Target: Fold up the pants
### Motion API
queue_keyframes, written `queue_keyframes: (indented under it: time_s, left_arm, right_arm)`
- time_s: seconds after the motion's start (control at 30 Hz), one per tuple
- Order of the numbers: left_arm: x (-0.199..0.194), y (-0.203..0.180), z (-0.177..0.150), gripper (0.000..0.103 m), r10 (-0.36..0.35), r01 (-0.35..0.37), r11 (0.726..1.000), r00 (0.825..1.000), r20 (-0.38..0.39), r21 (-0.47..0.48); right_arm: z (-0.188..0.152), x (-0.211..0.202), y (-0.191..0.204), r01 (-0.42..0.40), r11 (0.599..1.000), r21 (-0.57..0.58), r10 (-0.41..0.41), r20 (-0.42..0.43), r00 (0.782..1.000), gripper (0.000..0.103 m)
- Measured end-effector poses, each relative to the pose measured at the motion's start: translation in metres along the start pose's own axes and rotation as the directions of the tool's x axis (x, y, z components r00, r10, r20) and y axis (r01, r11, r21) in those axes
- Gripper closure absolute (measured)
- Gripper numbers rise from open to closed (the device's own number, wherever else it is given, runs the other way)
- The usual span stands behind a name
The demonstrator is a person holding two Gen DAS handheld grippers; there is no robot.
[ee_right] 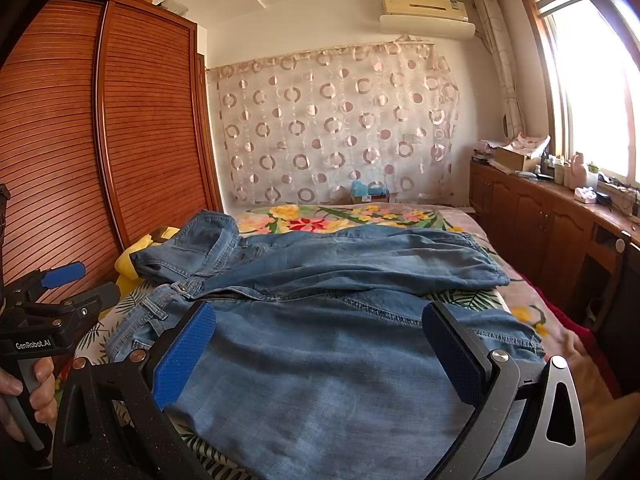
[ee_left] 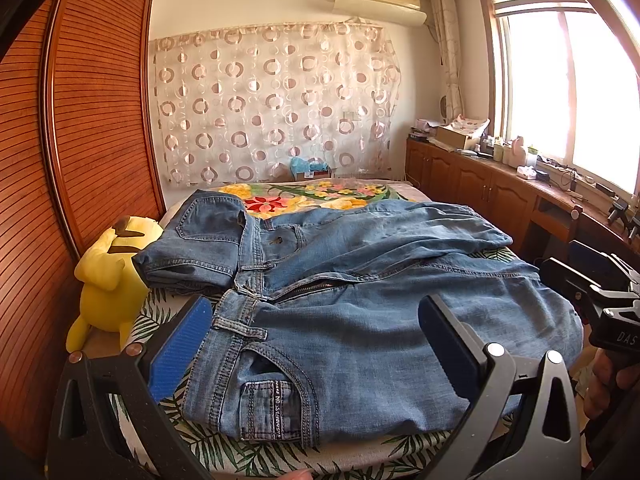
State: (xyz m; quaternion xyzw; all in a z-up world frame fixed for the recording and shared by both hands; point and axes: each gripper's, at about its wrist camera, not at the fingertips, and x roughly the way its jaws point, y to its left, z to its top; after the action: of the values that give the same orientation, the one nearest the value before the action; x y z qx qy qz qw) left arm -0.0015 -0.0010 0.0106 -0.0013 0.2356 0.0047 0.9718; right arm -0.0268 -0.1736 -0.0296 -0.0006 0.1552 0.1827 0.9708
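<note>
Bedroom, bed (ee_left: pixel 224 446) with leaf-print cover, wood wardrobe (ee_left: pixel 100 120) on left. Blue jeans (ee_left: pixel 360 312) lie spread across bed, waist toward wardrobe, yellow plush (ee_left: pixel 108 280) beside them. Left gripper (ee_left: pixel 316 344) spread wide above waistband, holding nothing. Right gripper (ee_right: pixel 320 344) spread wide over leg fabric, empty too.

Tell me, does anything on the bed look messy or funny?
Yes. The jeans lie spread out with the zipper open and one waist corner flopped back by the yellow plush toy.
</note>
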Motion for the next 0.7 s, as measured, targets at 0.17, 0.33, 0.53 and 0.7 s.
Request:
queue_keyframes:
  time_s: [0.17, 0.33, 0.53, 0.7]
  left_arm:
    - [0.0, 0.0, 0.0, 0.0, 0.001, -0.001, 1.0, 1.0, 0.002, 0.0]
    - [-0.004, -0.001, 0.008, 0.0, 0.002, -0.002, 1.0, 1.0, 0.008, 0.0]
    - [-0.006, -0.001, 0.01, 0.0, 0.002, -0.002, 1.0, 1.0, 0.01, 0.0]
    - [-0.007, -0.001, 0.009, 0.0, 0.002, -0.002, 1.0, 1.0, 0.012, 0.0]
  right_arm:
    - [0.0, 0.0, 0.0, 0.001, 1.0, 0.0, -0.001, 0.0, 1.0, 0.0]
    - [0.0, 0.0, 0.0, 0.002, 1.0, 0.001, -0.002, 0.001, 1.0, 0.0]
    - [0.0, 0.0, 0.0, 0.001, 1.0, 0.001, -0.001, 0.002, 1.0, 0.0]
    - [0.0, 0.001, 0.0, 0.001, 1.0, 0.002, -0.001, 0.001, 1.0, 0.0]
